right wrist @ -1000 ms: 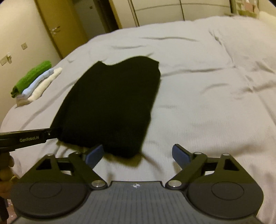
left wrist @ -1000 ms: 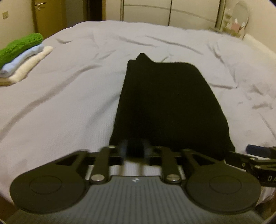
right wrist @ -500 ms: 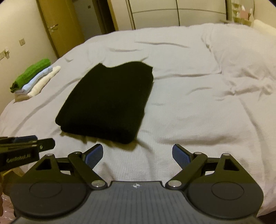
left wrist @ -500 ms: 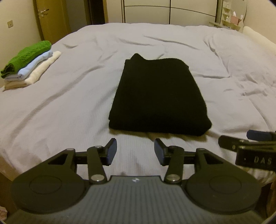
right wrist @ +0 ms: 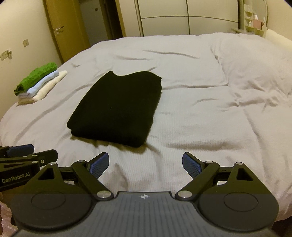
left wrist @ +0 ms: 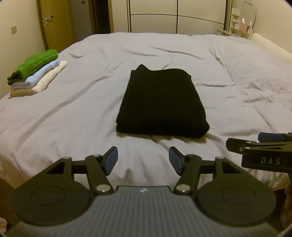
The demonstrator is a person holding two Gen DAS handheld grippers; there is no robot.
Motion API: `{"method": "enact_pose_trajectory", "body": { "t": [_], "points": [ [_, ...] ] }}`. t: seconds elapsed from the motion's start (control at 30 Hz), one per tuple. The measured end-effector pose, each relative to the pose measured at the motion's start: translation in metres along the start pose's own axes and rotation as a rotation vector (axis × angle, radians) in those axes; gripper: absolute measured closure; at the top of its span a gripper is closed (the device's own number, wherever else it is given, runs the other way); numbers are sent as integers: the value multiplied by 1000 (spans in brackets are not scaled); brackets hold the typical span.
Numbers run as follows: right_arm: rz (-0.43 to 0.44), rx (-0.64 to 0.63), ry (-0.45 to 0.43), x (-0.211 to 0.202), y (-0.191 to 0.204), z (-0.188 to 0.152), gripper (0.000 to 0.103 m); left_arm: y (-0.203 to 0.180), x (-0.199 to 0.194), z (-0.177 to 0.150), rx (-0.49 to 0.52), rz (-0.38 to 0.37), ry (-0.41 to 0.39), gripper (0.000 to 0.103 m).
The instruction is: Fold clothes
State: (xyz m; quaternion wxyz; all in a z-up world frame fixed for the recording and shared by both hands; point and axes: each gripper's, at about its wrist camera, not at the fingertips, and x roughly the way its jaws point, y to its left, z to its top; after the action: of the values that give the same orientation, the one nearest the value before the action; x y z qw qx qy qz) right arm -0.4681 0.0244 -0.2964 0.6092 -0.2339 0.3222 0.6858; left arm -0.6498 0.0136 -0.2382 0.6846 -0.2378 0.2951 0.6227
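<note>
A black garment [left wrist: 161, 102] [right wrist: 118, 107] lies folded into a neat rectangle in the middle of the bed. My left gripper [left wrist: 143, 159] hangs above the near edge of the bed, short of the garment; its jaws are opening and nothing is between them. My right gripper [right wrist: 146, 165] is held beside it to the right, open wide and empty, with the garment ahead to its left. Each gripper shows at the edge of the other's view: the right one [left wrist: 262, 144], the left one [right wrist: 20, 155].
A stack of folded clothes [left wrist: 34, 73] [right wrist: 39, 82], green on pale blue on cream, sits at the far left edge of the bed [left wrist: 228, 113]. A door [left wrist: 53, 25] and wardrobe [left wrist: 175, 16] stand behind. A pillow [right wrist: 275, 40] lies far right.
The left gripper let go of the black garment's near edge, opened and drew back and up. The right gripper also pulled back and up. The garment now lies flat and apart from both.
</note>
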Motion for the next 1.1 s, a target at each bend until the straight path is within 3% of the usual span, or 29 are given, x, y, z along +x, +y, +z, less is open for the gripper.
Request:
{"method": "enact_pose_trajectory", "body": {
  "t": [0.53, 0.87, 1.1],
  "points": [
    [-17, -7, -12, -27, -2, -12, 14, -10, -14, -14, 41, -5, -8, 39],
    [2, -13, 5, -17, -2, -11, 14, -2, -1, -9, 21, 20, 12, 34],
    [80, 99, 20, 5, -24, -12, 14, 17, 22, -15, -22, -16, 58, 33]
  ]
}}
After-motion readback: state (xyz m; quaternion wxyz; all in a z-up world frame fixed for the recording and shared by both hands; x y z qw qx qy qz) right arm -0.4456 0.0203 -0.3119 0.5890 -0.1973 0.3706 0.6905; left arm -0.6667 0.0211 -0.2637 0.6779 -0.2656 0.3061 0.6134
